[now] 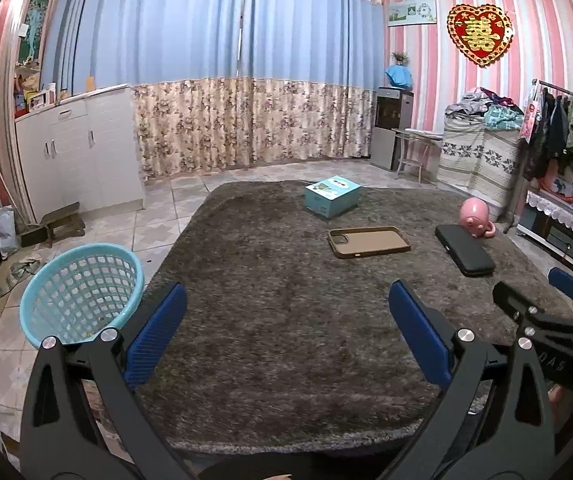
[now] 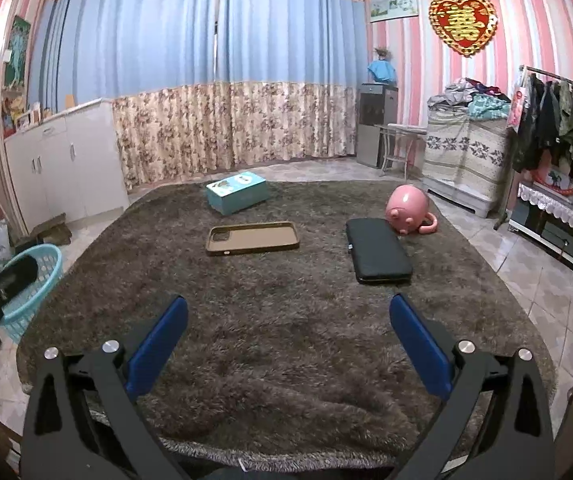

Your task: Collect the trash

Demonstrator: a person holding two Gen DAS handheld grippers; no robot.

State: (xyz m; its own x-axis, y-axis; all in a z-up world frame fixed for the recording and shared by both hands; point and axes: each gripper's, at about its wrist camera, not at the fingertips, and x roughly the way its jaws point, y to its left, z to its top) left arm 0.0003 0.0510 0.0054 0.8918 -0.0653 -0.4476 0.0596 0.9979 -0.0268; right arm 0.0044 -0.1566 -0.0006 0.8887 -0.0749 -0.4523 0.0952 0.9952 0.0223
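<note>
On a shaggy brown rug lie a teal cardboard box, a brown phone case, a black flat case and a pink pig-shaped mug on its side. A light-blue lattice basket stands on the tiled floor off the rug's left edge. My left gripper hovers open over the rug's near part, empty. My right gripper is open and empty too, a little short of the black case.
A white cabinet lines the left wall, with a small stool beside it. A water dispenser, a chair, a covered chest and a clothes rack stand at the right. Curtains cover the far wall.
</note>
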